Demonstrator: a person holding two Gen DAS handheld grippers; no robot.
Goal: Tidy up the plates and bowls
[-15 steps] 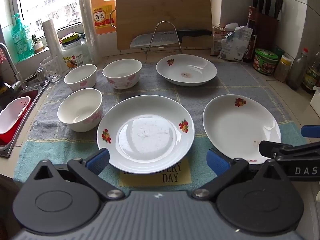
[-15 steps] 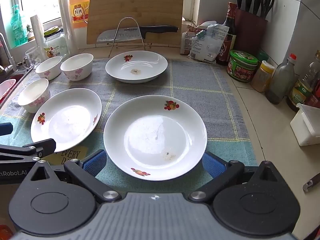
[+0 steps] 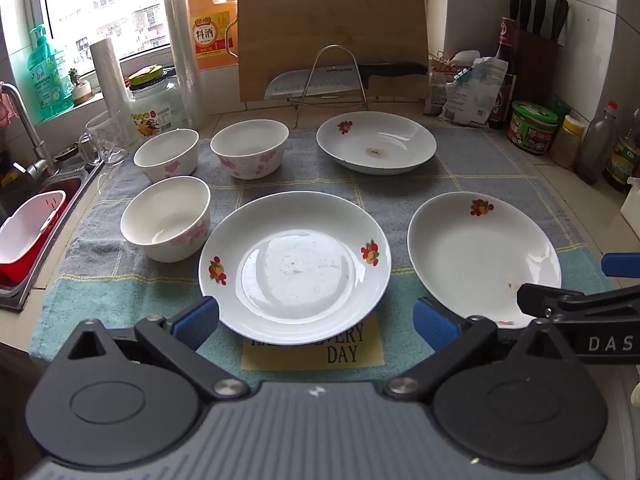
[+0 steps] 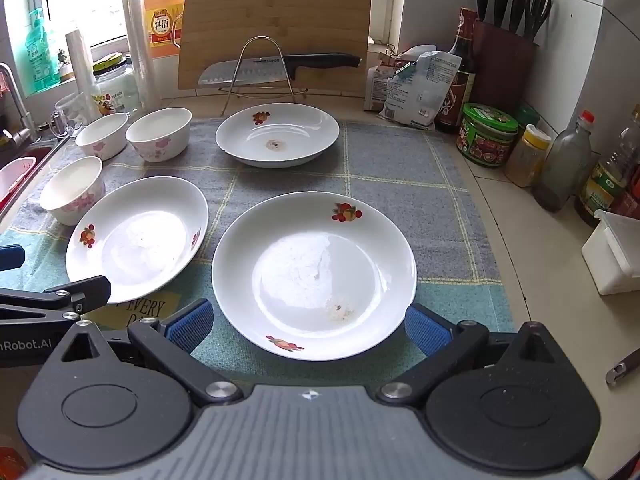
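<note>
Three plates and three bowls are laid out on a checked towel (image 3: 472, 168) spread over the surface. The middle plate (image 3: 295, 267) is taken as the landmark. It is seen just ahead of the left gripper (image 3: 316, 316), whose jaws are held wide apart, one to each side of the plate's near rim, with nothing clasped between them. To the right of the middle plate, apart from it, lies the right plate (image 4: 314, 274); the right gripper (image 4: 308, 322) is held before it in the same way, fully spread and empty (its blue pads flank the rim without pressing on it). Beyond the middle plate and slightly to the right, the far plate (image 3: 376, 142) is set near a wire rack (image 3: 332, 76). Just left of the middle plate stands the near bowl (image 3: 166, 218), nearly touching it. Behind that bowl, two more bowls (image 3: 250, 154) are placed side by side.
</note>
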